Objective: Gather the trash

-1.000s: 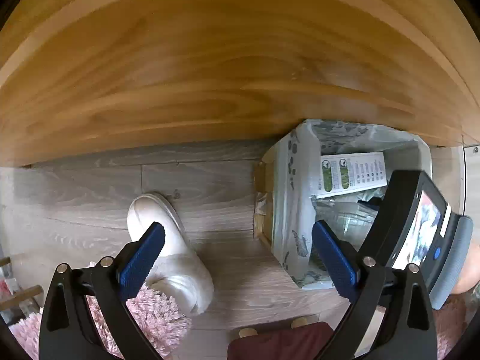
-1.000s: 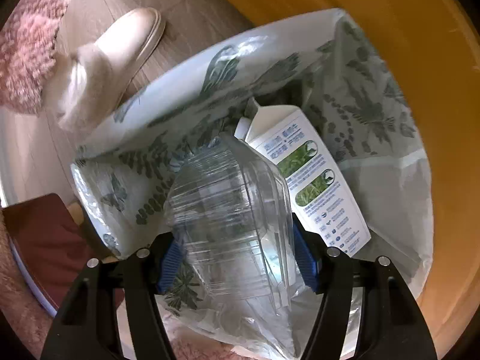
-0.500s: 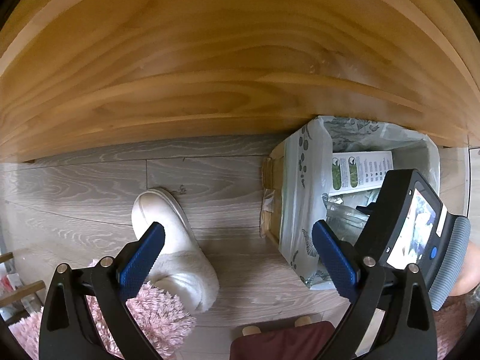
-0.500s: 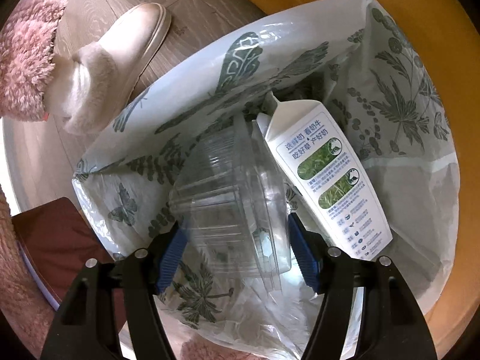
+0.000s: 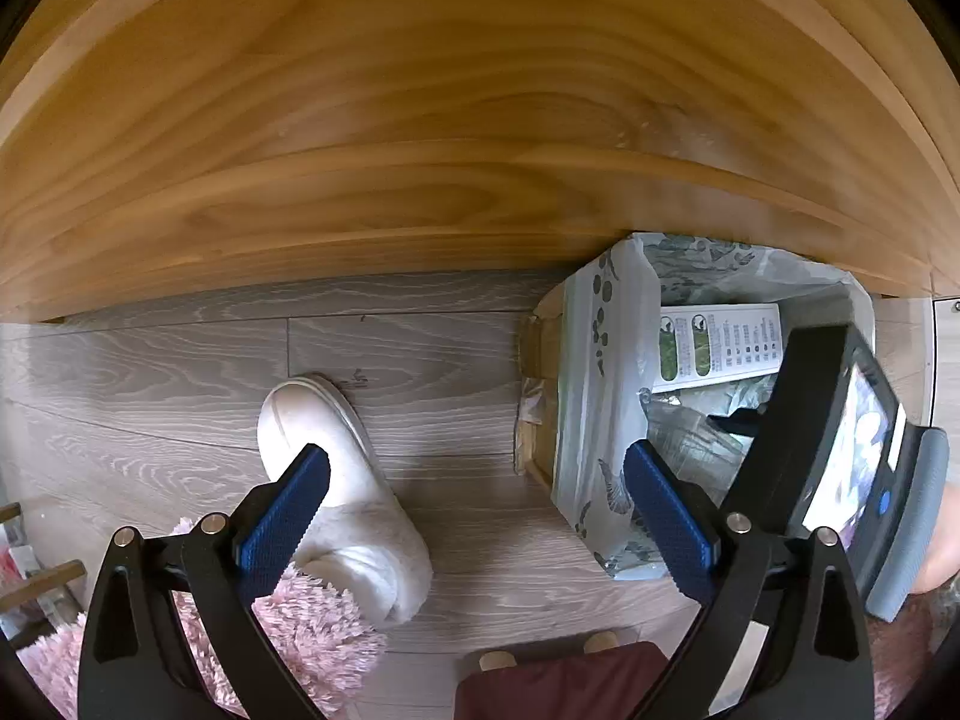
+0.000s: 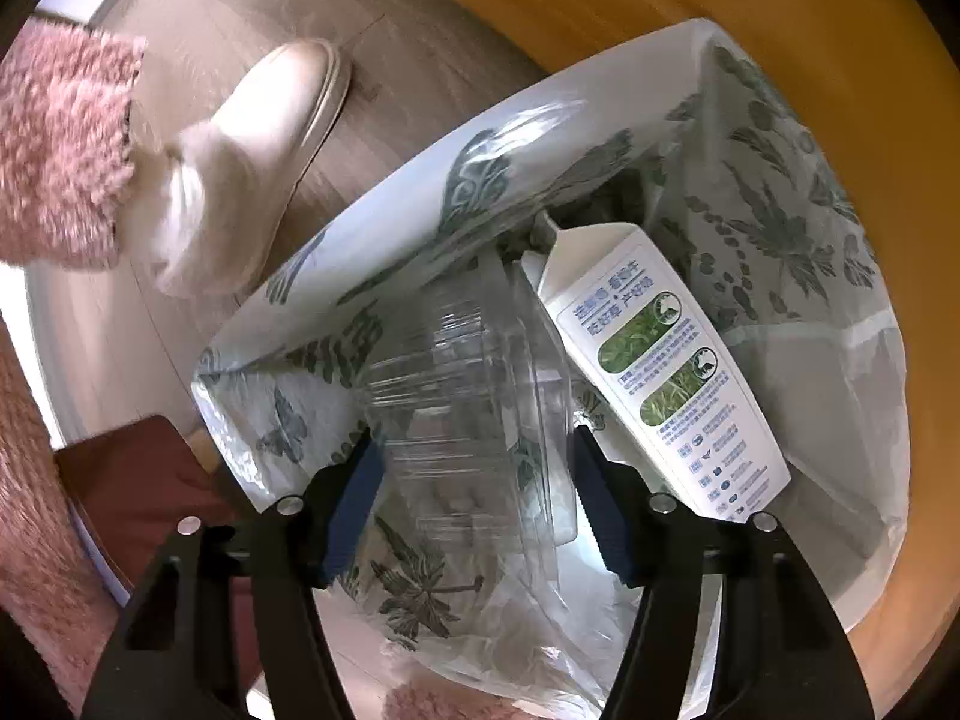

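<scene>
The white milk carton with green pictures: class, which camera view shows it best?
The right wrist view: the white milk carton with green pictures lies close, label readable, inside the leaf-print bin bag. The left wrist view shows it small and distant, partly hidden.

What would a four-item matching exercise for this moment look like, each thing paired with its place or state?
Things:
1. clear plastic container
2. white carton
3. cream slipper
4. left gripper

Places or states:
A. on the grey wood floor, beside the bin
B. jaws wide apart, nothing between them
C. lying in the leaf-print bin bag, not between any jaws
D. between the right gripper's closing jaws, over the bag's mouth

Pairs: 1-D, 2-C, 3-A, 4-B
</scene>
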Demonstrator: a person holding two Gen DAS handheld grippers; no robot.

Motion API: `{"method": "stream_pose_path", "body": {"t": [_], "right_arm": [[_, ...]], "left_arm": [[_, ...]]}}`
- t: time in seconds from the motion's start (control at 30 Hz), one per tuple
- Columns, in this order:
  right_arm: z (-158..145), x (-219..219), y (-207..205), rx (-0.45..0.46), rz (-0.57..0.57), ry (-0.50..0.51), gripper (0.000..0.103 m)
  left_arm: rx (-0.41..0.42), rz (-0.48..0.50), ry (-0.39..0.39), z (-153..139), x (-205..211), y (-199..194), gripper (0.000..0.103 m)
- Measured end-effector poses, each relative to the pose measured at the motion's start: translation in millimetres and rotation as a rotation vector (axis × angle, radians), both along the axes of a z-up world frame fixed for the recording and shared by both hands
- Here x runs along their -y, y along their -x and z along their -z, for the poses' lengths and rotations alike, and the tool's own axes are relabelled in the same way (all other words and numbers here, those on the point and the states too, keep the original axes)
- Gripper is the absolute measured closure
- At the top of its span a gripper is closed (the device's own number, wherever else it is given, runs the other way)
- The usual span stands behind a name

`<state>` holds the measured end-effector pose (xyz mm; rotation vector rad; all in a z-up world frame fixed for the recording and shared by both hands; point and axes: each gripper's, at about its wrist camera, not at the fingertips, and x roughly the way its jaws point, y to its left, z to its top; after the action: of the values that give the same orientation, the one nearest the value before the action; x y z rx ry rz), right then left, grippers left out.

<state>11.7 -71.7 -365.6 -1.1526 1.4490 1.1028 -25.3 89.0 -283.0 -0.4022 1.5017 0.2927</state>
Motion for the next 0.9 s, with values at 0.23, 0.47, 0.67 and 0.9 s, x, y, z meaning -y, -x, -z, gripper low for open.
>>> {"method": "stream_pose_path", "body": {"t": [0.23,0.47,0.67,0.9], "right_arm": [[10,2,15,0.039,-0.091,0.013,0.042],[10,2,4,-0.007,-0.014,0.023,0.034],[-4,2,-3,-0.002,0.015,-0.005,0.031],[-26,15,-6,0.009,0.069,-0.031,0.022]], "left_arm": [[0.003,-0.018,0.014,0,-3,0,0.008],[0.002,-0.031,0.018,0,-5,0,0.008],[0.009,-0.03,0.028,-2,-2,0,0.008],[0.032,-0.014,0.034,-9,3,-1,0.008]]}}
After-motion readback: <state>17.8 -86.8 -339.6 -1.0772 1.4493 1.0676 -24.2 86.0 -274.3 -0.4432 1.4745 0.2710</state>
